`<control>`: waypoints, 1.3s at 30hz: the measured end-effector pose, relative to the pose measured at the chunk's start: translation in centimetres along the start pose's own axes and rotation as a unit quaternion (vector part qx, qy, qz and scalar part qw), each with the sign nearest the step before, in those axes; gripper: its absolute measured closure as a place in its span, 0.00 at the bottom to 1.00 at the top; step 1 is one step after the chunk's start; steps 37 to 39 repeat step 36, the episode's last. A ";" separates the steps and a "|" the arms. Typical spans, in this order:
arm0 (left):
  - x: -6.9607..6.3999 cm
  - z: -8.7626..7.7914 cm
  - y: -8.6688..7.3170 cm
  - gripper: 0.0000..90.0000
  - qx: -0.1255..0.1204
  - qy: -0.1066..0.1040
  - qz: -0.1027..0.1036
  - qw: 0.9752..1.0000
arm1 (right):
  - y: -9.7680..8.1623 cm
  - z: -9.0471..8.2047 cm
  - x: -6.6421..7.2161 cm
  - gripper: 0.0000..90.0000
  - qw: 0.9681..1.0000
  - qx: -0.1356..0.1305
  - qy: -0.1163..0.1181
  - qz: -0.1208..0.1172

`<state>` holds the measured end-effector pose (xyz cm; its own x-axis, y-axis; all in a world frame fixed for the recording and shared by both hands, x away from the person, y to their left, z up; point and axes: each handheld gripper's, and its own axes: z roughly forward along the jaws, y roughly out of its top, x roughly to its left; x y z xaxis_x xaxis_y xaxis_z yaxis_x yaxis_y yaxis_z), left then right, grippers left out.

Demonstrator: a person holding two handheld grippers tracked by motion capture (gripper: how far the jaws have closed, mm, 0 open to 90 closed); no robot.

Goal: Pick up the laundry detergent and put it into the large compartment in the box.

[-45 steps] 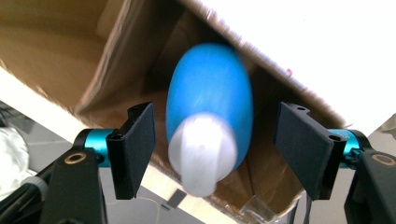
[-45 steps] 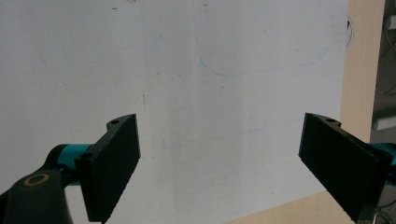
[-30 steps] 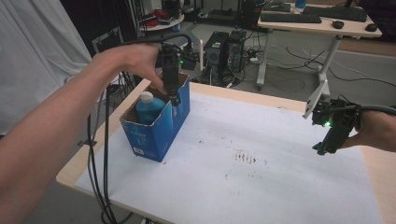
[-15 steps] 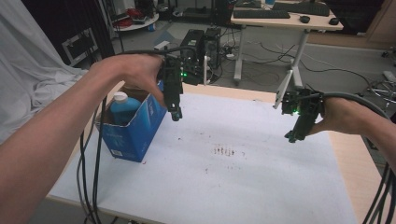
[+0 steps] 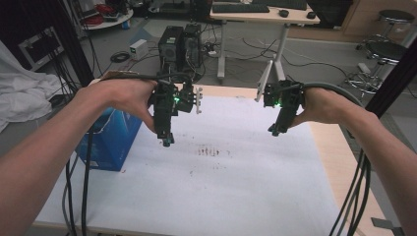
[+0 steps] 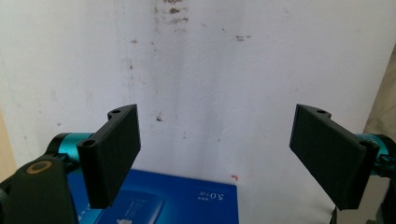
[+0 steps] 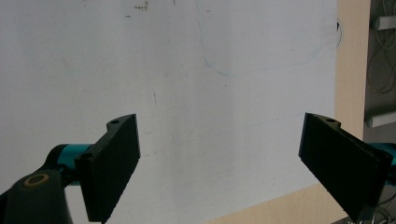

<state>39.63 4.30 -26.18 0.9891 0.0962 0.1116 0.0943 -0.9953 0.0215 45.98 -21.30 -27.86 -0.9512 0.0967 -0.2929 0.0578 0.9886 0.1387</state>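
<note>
My left gripper (image 5: 167, 141) hangs above the white table cover (image 5: 221, 187), just right of a blue box (image 5: 110, 140) at the table's left edge. In the left gripper view its jaws stand wide apart with nothing between them (image 6: 217, 154), and the blue box's printed side (image 6: 173, 200) lies below. My right gripper (image 5: 273, 131) is held over the right part of the cover. Its own view has the jaws wide apart and empty (image 7: 219, 163) above the white sheet (image 7: 187, 93), near the wooden table edge (image 7: 350, 60).
Brown stains (image 5: 209, 152) mark the middle of the cover. Black cables (image 5: 354, 196) trail from both forearms over the front edge. Beyond the table stand computer towers (image 5: 182, 46), a desk (image 5: 260, 14) and a stool (image 5: 393, 29). White cloth (image 5: 19, 98) hangs at the left.
The left gripper has left the blue box and moved right, out over the cover. The right gripper has shifted left and inward. The view has swung too, with the box now farther left.
</note>
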 end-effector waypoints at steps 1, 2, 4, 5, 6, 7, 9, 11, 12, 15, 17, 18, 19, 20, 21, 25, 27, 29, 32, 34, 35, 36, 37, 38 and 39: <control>-0.1 0.2 0.1 0.18 0.003 -0.002 0.002 1.000 | 0.0 0.0 0.1 0.13 1.000 0.000 0.000 -0.001; -0.2 0.4 0.2 0.18 0.004 -0.003 0.002 1.000 | 0.0 -0.1 0.1 0.13 1.000 0.000 0.001 -0.003; -0.3 0.6 0.2 0.18 0.005 -0.005 0.005 1.000 | 0.1 -0.2 0.2 0.13 1.000 0.000 0.000 -0.002; -0.3 0.7 0.3 0.18 0.005 -0.005 0.004 1.000 | 0.1 -0.2 0.2 0.13 1.000 0.000 0.001 0.000; -0.3 0.8 0.3 0.18 0.004 -0.006 0.002 1.000 | 0.1 -0.2 0.2 0.13 1.000 -0.003 0.000 -0.001; -0.3 0.8 0.4 0.18 0.006 -0.006 0.005 1.000 | 0.1 -0.3 0.1 0.13 1.000 -0.002 0.000 0.000; -0.3 1.0 0.5 0.18 0.004 -0.008 0.003 1.000 | 0.2 -0.1 0.2 0.13 1.000 -0.001 0.002 -0.001; -0.4 1.1 0.6 0.18 0.006 -0.010 0.005 1.000 | 0.2 -0.1 0.3 0.13 1.000 0.001 0.002 -0.004; -0.5 1.3 0.7 0.18 0.005 -0.011 0.004 1.000 | 0.2 -0.1 0.3 0.13 1.000 0.002 0.002 -0.006; -0.6 1.6 0.9 0.18 0.006 -0.013 0.008 1.000 | 0.3 -0.3 0.3 0.13 1.000 -0.002 0.000 -0.002; -0.7 1.7 1.0 0.18 0.006 -0.013 0.010 1.000 | 0.3 -0.4 0.3 0.13 1.000 -0.003 -0.001 -0.003; -0.7 1.8 1.0 0.18 0.004 -0.014 0.008 1.000 | 0.3 -0.4 0.4 0.13 1.000 -0.003 -0.002 -0.002; -0.7 1.8 1.0 0.18 0.003 -0.016 0.007 1.000 | 0.3 -0.4 0.4 0.13 1.000 -0.002 -0.002 -0.002; -0.7 1.9 1.0 0.18 0.003 -0.015 0.008 1.000 | 0.3 -0.4 0.4 0.13 1.000 -0.002 -0.002 -0.003; -0.7 1.9 1.0 0.18 0.004 -0.016 0.007 1.000 | 0.3 -0.4 0.4 0.13 1.000 -0.001 -0.002 -0.003; -0.8 2.0 1.0 0.18 0.004 -0.017 0.008 1.000 | 0.3 -0.4 0.5 0.13 1.000 -0.002 -0.003 -0.002; -0.8 2.0 1.0 0.18 0.003 -0.016 0.010 1.000 | 0.3 -0.5 0.6 0.13 1.000 -0.003 -0.003 -0.004; -0.9 2.1 1.1 0.18 0.000 -0.015 0.009 1.000 | 0.4 -0.5 0.6 0.13 1.000 -0.002 -0.003 -0.004; -1.0 2.1 1.2 0.18 0.000 -0.017 0.011 1.000 | 0.4 -0.6 0.7 0.13 1.000 -0.003 -0.004 -0.003; -1.0 2.2 1.3 0.18 0.001 -0.017 0.013 1.000 | 0.4 -0.7 0.8 0.13 1.000 -0.004 -0.004 -0.004; -1.0 2.2 1.3 0.18 0.000 -0.017 0.012 1.000 | 0.4 -0.7 0.8 0.13 1.000 -0.004 -0.004 -0.004; -1.0 2.2 1.3 0.18 -0.001 -0.018 0.011 1.000 | 0.4 -0.7 0.8 0.13 1.000 -0.003 -0.004 -0.003; -1.0 2.2 1.3 0.18 -0.001 -0.018 0.011 1.000 | 0.4 -0.7 0.8 0.13 1.000 -0.003 -0.004 -0.003; -1.0 2.2 1.3 0.18 -0.001 -0.018 0.011 1.000 | 0.4 -0.7 0.8 0.13 1.000 -0.003 -0.004 -0.003; -1.0 2.2 1.3 0.18 -0.001 -0.018 0.011 1.000 | 0.4 -0.7 0.8 0.13 1.000 -0.003 -0.004 -0.003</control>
